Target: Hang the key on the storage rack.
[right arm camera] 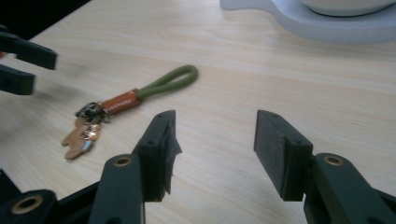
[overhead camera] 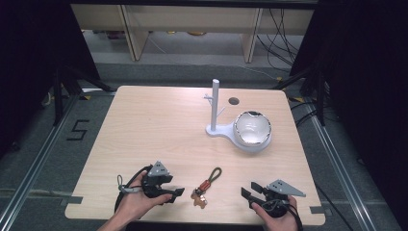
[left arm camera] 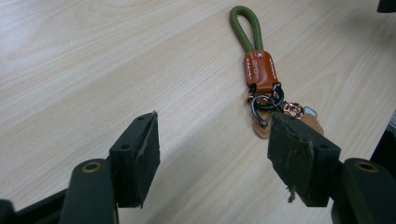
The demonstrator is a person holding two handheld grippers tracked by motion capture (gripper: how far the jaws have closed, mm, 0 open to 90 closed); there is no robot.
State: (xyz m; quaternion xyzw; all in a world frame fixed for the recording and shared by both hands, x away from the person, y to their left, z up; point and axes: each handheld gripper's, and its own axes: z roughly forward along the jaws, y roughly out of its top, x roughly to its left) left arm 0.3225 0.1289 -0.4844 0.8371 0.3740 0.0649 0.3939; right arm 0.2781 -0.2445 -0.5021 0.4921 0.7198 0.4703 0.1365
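Hand-held grippers (overhead camera: 174, 193) (overhead camera: 248, 195) flanking keychain (overhead camera: 206, 186), jaws apart.

Bright even overhead light, soft shadows, dark surroundings, slightly blurred close views.
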